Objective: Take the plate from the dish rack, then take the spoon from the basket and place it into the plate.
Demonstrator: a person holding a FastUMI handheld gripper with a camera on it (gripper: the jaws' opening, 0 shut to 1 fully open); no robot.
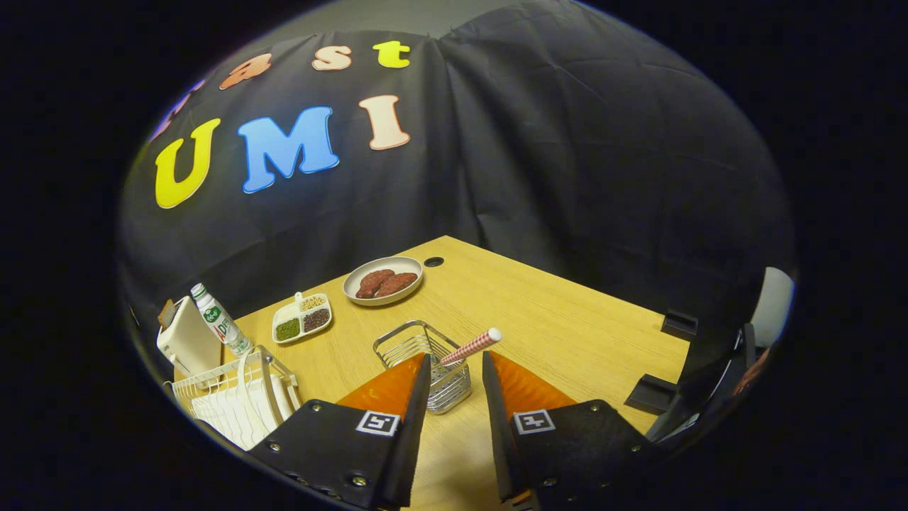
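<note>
My gripper [456, 357] is open and holds nothing. It hangs above the wooden table [567, 326]. Just ahead of the fingertips stands a small wire basket [415, 344], partly between them. A spoon [472, 346] with a red-and-white checked handle leans out of the basket toward the right finger; its bowl is hidden inside. A white dish rack [206, 387] sits to the left of my left finger, and a white plate [255, 390] stands upright in it.
Beyond the basket lies a round dish [383, 280] with brown food. Left of that dish is a divided tray [303, 317] of beans. A bottle [220, 319] and a white box [186, 341] stand behind the rack. Dark chair parts [674, 376] are at the table's right edge.
</note>
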